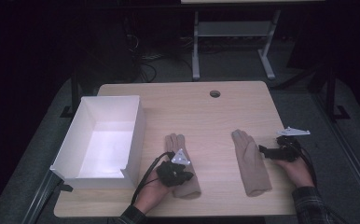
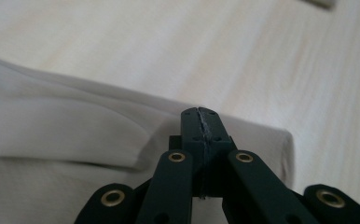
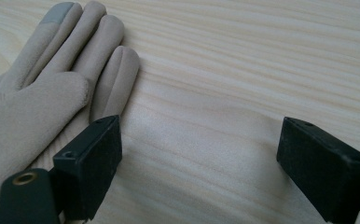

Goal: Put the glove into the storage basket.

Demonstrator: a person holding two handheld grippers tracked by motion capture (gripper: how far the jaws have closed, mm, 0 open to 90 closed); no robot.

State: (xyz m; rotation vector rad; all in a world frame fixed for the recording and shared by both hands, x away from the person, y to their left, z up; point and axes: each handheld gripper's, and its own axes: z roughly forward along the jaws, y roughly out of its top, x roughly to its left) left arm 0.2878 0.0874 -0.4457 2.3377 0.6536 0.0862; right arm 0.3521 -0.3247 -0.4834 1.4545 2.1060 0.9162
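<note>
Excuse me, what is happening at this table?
A person works with two beige gloves on a wooden table. The left hand-held gripper is shut, resting on the left glove. The right hand-held gripper is open beside the right glove. A white box stands at the left.

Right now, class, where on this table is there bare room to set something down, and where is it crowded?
Free: the strip of table between the left glove and the right glove, and the far part around the round hole. Crowded: the left side, taken by the white box, and the near edge by both hands.
</note>
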